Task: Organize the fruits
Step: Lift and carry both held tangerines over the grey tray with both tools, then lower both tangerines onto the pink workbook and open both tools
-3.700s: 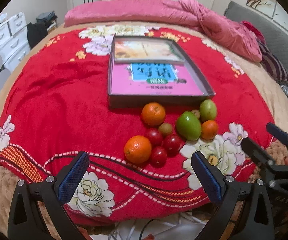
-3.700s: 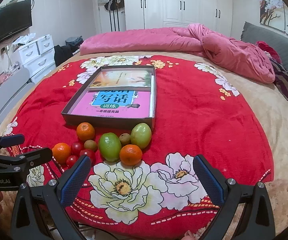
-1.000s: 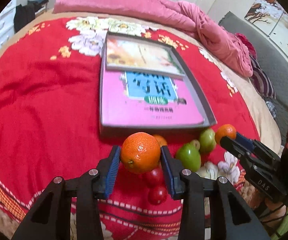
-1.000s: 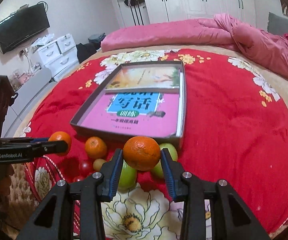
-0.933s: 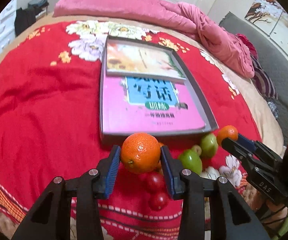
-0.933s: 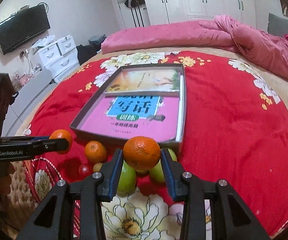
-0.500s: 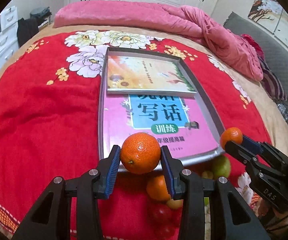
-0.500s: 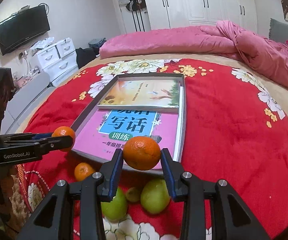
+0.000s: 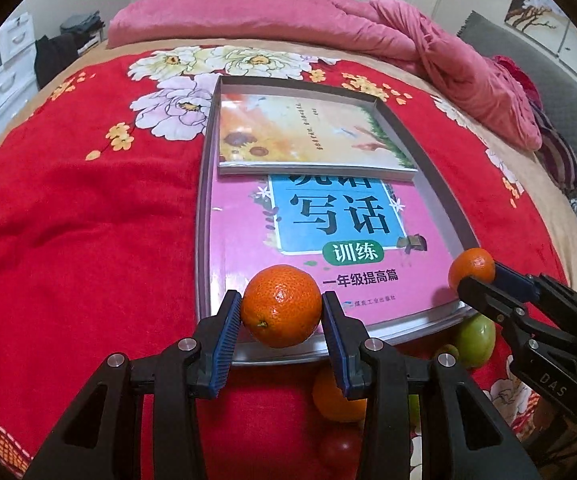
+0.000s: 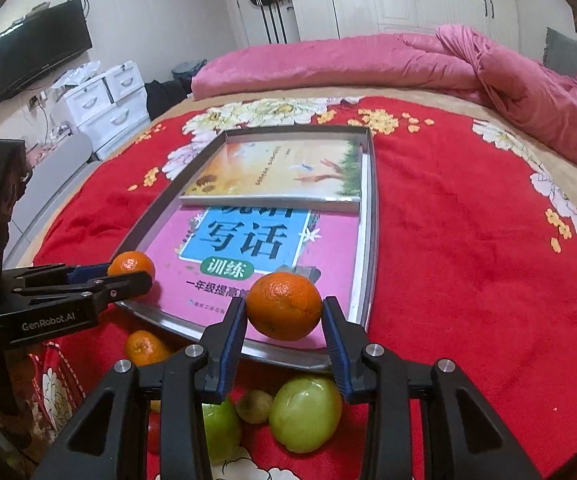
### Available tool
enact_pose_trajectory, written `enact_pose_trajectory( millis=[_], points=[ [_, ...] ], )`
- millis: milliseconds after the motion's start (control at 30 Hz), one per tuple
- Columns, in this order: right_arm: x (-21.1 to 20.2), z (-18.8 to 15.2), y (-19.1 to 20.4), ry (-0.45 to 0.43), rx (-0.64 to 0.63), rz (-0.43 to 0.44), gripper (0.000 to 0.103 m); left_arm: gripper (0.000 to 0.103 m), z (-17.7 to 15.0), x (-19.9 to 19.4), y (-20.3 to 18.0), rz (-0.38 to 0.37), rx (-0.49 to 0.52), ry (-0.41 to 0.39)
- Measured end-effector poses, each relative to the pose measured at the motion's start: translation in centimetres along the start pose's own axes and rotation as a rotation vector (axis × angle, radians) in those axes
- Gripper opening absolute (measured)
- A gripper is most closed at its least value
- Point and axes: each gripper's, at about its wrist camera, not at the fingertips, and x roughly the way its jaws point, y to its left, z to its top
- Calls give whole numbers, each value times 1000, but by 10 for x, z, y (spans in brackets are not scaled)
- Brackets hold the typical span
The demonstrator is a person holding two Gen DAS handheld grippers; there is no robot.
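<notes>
Nearest to me, loose on the red flowered bed blanket [image 9: 88, 220], lie the fruits still to be sorted: two smooth green round fruits [image 10: 306, 412], a small brown kiwi-like fruit [image 10: 254, 406], another small orange tangerine [image 10: 144, 348] and some red ones I can barely make out.

Just above them, each hand-held gripper carries a fruit over the near edge of the shallow grey metal tray [image 9: 204, 184]. The left hand-held gripper [image 9: 282, 320] is closed to a narrow gap on a round, dimpled orange tangerine [image 9: 281, 306], pinched across its middle by both blue pads. The right hand-held gripper [image 10: 284, 326] grips a second orange tangerine [image 10: 284, 306] the same way.

To do this well, I'd say each fruit should be carried fully past the rim, lowered until it rests on the pink workbook cover [image 9: 248, 248] lining the tray, then released gently, kept apart so neither rolls.

Farther back lies a yellow flower-printed book [image 9: 304, 136], then the rumpled pink quilt [image 9: 288, 20].
</notes>
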Motion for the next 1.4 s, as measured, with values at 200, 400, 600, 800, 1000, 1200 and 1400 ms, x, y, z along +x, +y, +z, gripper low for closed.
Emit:
enact_pose_trajectory(
  millis=[200,400,600,800,1000,1200,1400],
  points=[
    [8,1,2,29,-15,-2,39,42,0,3,-2,3,12,11],
    [15,0,4,59,-21,-8,39,42,0,5,-2,3,17,10],
    [18,-1,1,71,-8,-11,39,42,-1,5,-1,-1,17,5],
    [18,-1,0,69,-6,-10,40,42,0,5,-1,-2,17,5],
    [18,-1,0,67,3,-2,40,42,0,5,-1,-3,17,5],
    [15,-1,0,53,9,12,48,44,0,6,-1,-16,9,4],
    [9,-1,1,25,-4,6,55,49,0,6,-2,-29,15,8]
  ],
)
